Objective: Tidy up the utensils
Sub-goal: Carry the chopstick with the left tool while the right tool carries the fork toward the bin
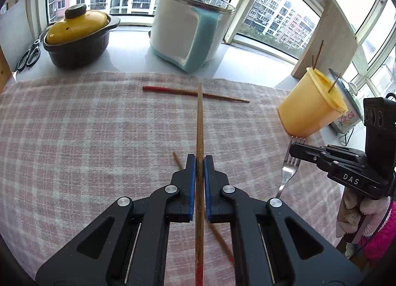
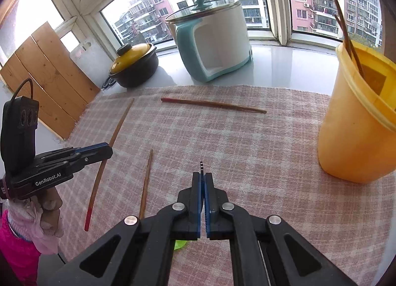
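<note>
Clamped between the blue pads of my left gripper (image 1: 200, 162), a chopstick (image 1: 200, 122) is running straight ahead, lifted off the checked cloth (image 1: 86, 125) with its red end trailing back under the claw. I am judging this as the carrying step: one stick picked up, not yet dropped into the yellow cup (image 1: 311, 105), which is standing at the cloth's right edge with a few sticks already poking out of it.

My right gripper (image 2: 203, 178) is clenching a fork (image 1: 289, 167) near that cup; its own view is showing only a thin dark tip between the nearly closed jaws, while the left view is showing the tines and handle.

Two more chopsticks are waiting: one lying crosswise far up the cloth (image 1: 195, 93), another lying partly under my left claw (image 2: 146, 184).

Next, I think, I am needing to swing the left stick toward the cup, tip it upright and release over the rim without knocking the sticks inside.
</note>
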`<control>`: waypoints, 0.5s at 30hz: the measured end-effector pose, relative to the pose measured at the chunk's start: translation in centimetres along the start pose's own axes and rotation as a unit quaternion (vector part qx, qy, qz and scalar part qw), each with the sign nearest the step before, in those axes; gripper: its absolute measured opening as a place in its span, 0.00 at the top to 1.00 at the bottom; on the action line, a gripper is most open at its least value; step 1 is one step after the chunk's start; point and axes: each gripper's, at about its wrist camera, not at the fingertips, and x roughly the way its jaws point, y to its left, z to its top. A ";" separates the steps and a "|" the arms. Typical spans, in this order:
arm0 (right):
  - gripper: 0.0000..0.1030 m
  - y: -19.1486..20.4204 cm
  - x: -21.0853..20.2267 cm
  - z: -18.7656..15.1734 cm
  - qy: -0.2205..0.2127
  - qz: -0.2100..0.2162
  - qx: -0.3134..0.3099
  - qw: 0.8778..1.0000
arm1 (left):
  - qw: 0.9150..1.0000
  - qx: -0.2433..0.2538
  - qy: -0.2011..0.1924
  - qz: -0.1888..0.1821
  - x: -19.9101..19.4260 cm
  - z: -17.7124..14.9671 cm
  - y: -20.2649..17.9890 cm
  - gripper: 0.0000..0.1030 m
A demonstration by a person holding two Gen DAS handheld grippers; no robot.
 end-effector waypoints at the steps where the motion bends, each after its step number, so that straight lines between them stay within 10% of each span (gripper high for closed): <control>1: 1.00 -0.2 -0.5 0.1 -0.003 -0.001 -0.001 1.000 | 1.000 0.001 -0.005 -0.004 -0.2 0.3 -0.5 0.96; 15: 1.00 -5.1 -8.3 1.9 -0.046 -0.008 -0.016 0.999 | 0.998 0.016 -0.047 -0.032 0.0 3.1 -8.7 0.96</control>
